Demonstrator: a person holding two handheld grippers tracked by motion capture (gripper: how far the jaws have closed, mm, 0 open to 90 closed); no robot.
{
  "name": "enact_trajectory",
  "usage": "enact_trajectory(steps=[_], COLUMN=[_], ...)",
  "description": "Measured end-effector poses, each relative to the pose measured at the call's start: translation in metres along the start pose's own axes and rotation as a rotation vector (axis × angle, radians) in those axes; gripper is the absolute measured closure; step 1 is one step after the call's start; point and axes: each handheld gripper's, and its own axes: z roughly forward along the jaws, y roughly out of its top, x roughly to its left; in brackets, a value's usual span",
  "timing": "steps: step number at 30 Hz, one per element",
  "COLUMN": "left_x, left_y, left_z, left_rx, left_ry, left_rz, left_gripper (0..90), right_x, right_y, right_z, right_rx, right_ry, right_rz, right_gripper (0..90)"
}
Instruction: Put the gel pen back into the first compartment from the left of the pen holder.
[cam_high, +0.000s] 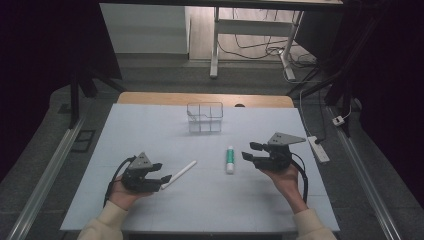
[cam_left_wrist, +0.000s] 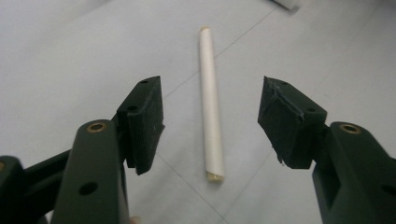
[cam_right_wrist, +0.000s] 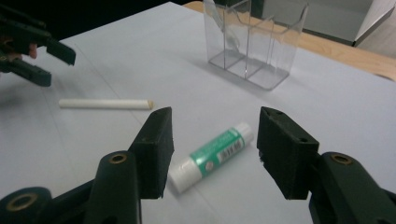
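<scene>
A thin white stick (cam_high: 181, 173) lies slantwise on the pale table sheet (cam_high: 210, 200). My left gripper (cam_high: 161, 171) is open just at its near end; in the left gripper view the white stick (cam_left_wrist: 210, 107) runs away between the spread jaws of my left gripper (cam_left_wrist: 211, 123). A green-and-white glue stick (cam_high: 230, 159) lies in the middle. My right gripper (cam_high: 251, 151) hovers open just to its right, and the glue stick (cam_right_wrist: 214, 156) shows between the jaws of my right gripper (cam_right_wrist: 215, 151). A clear divided holder (cam_high: 205, 117) stands at the back.
The holder (cam_right_wrist: 254, 42) has several compartments, with wooden table edge (cam_right_wrist: 345, 49) behind it. The other gripper (cam_right_wrist: 28, 44) and the white stick (cam_right_wrist: 105, 103) show at the left of the right gripper view. A power strip (cam_high: 318, 148) lies off the table's right side.
</scene>
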Motion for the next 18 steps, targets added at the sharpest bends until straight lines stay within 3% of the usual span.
enact_trajectory(steps=[8, 18], left_x=[-0.004, -0.001], left_y=[0.011, 0.011], left_z=[0.004, 0.005], left_rx=[0.001, 0.015], left_ry=[-0.01, -0.01], left_rz=[0.007, -0.004], left_gripper=[40.4, 40.4], right_x=[-0.001, -0.005], right_y=[-0.027, -0.046], right_z=[-0.017, -0.031], right_rx=[0.028, 0.042], right_ry=[-0.01, -0.01], right_rz=[0.004, 0.018], right_gripper=[44.9, 44.5])
